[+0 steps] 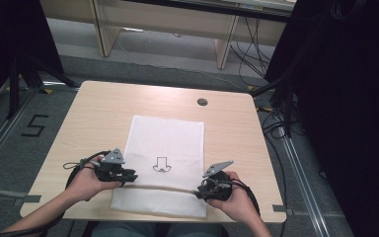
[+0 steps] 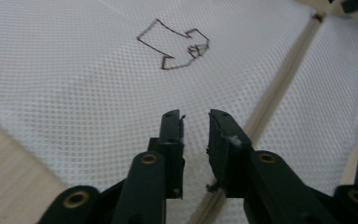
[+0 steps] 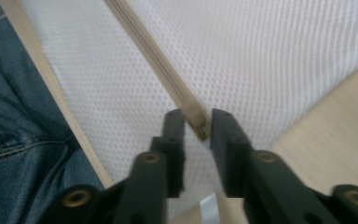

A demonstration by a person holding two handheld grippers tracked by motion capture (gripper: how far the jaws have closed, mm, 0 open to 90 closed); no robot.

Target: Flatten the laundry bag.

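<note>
I am looking down on the table (image 1: 103,106), where a white mesh bag (image 1: 170,136) is lying flat near the middle, its near end reaching the table's 6 o'clock edge. A black arrow outline (image 1: 161,165) is drawn on the mesh, pointing toward 6 o'clock. A beige zipper strip (image 1: 163,187) is running across the bag from 9 o'clock to 3 o'clock, close to the near end.

I am holding the left claw (image 1: 128,177) at the strip's 9 o'clock end; its jaws are standing slightly apart over the mesh, just beside the strip, gripping nothing. The right claw (image 1: 201,191) is sitting at the strip's 3 o'clock end, and the right gripper view is showing its jaws nearly pinching the zipper end (image 3: 199,125), a small gap remaining. Blue denim (image 3: 14,126) is showing beyond the table edge.
</note>
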